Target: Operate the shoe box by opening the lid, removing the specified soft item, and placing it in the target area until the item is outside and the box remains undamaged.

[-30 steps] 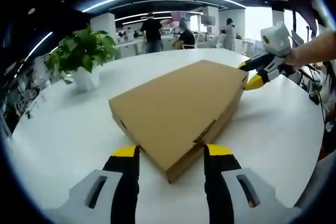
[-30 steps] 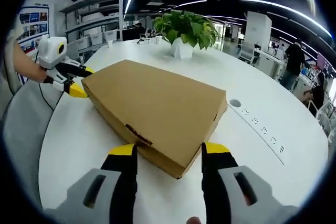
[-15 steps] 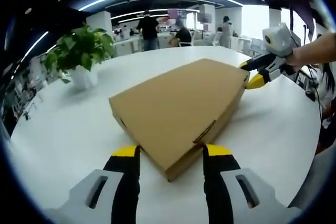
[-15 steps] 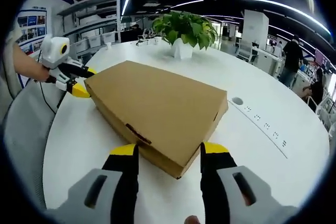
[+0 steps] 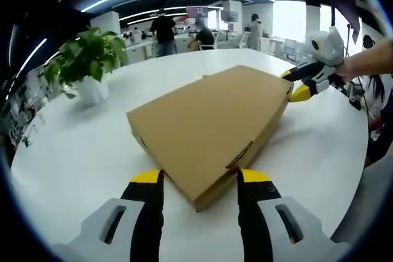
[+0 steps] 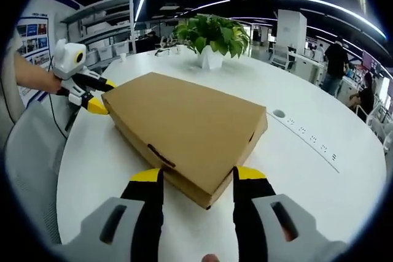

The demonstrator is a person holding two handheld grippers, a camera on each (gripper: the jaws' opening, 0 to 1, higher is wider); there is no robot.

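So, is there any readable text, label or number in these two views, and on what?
None can be read.
Plain brown cardboard shoe box: no print visible.
Wall posters in the right gripper view: print too small and blurred.
Hanging screen in the left gripper view: blurred.

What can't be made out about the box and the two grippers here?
- Contents of the shoe box: hidden by its lid in both views.
- Contact of the left gripper with the box corner: hidden between its jaws, left gripper view.
- Same for the right gripper, right gripper view.
- Table near edge: cut off by the frame.
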